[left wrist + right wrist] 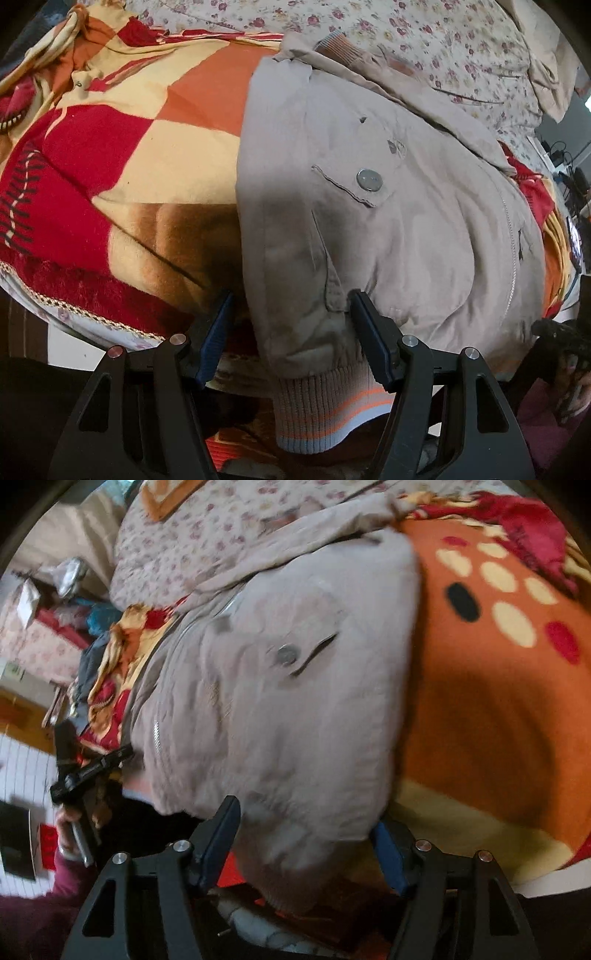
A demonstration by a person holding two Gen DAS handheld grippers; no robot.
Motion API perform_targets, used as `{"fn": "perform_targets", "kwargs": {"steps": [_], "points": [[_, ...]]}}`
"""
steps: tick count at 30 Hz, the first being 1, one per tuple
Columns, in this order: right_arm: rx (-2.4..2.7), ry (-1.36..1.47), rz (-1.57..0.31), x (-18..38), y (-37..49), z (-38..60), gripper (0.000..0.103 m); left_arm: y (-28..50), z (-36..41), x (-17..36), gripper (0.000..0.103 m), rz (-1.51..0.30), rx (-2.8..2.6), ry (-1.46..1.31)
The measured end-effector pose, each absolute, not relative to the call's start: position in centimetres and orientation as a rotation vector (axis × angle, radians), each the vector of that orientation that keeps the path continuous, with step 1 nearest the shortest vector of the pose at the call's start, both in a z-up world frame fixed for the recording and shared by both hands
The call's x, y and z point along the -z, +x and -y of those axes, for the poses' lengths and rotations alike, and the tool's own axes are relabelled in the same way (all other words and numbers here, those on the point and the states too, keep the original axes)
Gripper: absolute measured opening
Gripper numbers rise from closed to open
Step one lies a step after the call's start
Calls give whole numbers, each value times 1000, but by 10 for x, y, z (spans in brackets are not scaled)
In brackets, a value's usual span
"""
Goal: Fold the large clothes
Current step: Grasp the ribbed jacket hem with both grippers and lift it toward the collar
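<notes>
A beige jacket with a snap-button pocket and a zip lies spread on the bed. Its ribbed hem, striped orange and grey, hangs over the near bed edge. My left gripper is open, its jaws on either side of the jacket's lower left corner just above the hem. In the right wrist view the same jacket fills the middle. My right gripper is open, its jaws astride the jacket's lower right corner; the right finger is partly hidden under the cloth.
A red, orange and cream blanket covers the bed under the jacket and shows in the right wrist view. A floral sheet lies beyond. The other hand-held gripper appears at left, with room clutter behind.
</notes>
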State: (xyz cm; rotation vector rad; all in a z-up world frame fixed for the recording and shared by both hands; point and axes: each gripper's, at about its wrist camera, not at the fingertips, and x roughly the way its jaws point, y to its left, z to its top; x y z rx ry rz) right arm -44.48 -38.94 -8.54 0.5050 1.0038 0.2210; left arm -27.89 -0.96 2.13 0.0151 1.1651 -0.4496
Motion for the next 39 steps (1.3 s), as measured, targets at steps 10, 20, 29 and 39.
{"fn": "perform_targets", "kwargs": {"steps": [10, 20, 29, 39], "points": [[-284, 408, -1062, 93, -439, 363, 48, -278, 11, -19, 66, -1154, 444, 19], [-292, 382, -1120, 96, -442, 357, 57, -283, 10, -17, 66, -1153, 447, 44], [-357, 418, -1072, 89, -444, 361, 46, -284, 11, -14, 70, -1165, 453, 41], [-381, 402, -1177, 115, -430, 341, 52, -285, 13, -11, 80, -1184, 489, 42]]}}
